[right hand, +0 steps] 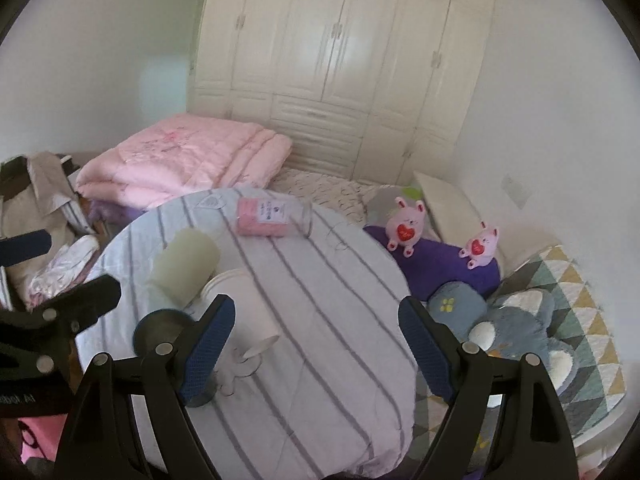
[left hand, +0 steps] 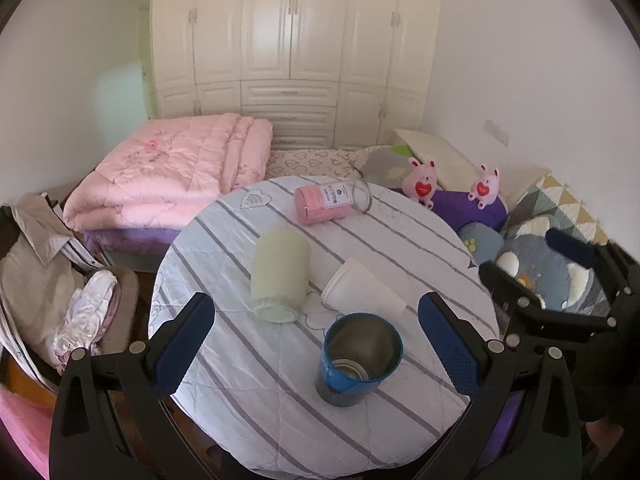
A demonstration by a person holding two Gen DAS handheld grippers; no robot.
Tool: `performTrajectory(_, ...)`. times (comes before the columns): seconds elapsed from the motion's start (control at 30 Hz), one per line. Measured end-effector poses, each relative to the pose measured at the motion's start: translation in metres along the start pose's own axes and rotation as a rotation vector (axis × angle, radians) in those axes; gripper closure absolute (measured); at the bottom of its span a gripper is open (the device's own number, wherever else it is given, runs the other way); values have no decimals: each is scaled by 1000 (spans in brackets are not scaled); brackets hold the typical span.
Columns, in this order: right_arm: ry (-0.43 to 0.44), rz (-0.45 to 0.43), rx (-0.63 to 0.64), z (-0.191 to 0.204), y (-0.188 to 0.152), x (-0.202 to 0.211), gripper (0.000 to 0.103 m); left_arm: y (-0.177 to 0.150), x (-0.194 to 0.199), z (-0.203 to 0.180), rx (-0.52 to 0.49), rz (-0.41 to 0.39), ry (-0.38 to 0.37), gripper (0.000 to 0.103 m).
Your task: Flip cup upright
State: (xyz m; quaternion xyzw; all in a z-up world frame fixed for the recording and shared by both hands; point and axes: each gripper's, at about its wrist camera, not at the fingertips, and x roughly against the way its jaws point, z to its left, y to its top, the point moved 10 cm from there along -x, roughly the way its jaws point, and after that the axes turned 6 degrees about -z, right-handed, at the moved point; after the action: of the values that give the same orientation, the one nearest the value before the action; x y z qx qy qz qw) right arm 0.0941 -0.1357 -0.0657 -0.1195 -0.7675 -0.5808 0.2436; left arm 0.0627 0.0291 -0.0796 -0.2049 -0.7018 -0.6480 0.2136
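Observation:
A blue metal cup (left hand: 358, 356) stands upright on the round striped table (left hand: 420, 232), mouth up, between and just ahead of my open left gripper (left hand: 316, 348). A white paper cup (left hand: 362, 288) lies on its side behind it. A pale green cup (left hand: 280, 276) lies on its side to the left, and a pink jar (left hand: 326, 202) lies at the far edge. My right gripper (right hand: 316, 344) is open and empty over the table; its left finger (right hand: 208, 344) partly hides the blue cup (right hand: 160, 330) and the white cup (right hand: 240, 300). The green cup (right hand: 184, 268) and pink jar (right hand: 272, 218) show behind.
A folded pink quilt (left hand: 168, 172) lies on the bed behind the table. Two pink plush toys (left hand: 420, 180) sit on a purple cushion (left hand: 472, 206) at the right. Clothes are piled on a chair (left hand: 52, 276) at the left. A patterned blanket (right hand: 560, 300) lies right of the table.

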Motion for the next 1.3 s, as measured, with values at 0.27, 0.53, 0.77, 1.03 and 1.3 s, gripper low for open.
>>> performTrajectory(0.27,-41,-85,-25,-6,15,-1,18,10,-8,3,10,-24,-3,0)
performTrajectory(0.53,-93,-199,-12,-7,25,1,18,17,-8,1,-21,-100,20,0)
performTrajectory(0.77,-91,-202,-14,-8,23,-3,18,22,-4,-4,-46,-146,20,0)
performTrajectory(1.03,-94,-291,1,-7,28,7,18,28,6,-6,-62,-230,28,0)
performTrajectory(1.3,-90,-324,6,-5,28,8,18,28,6,-8,-95,-255,52,0)
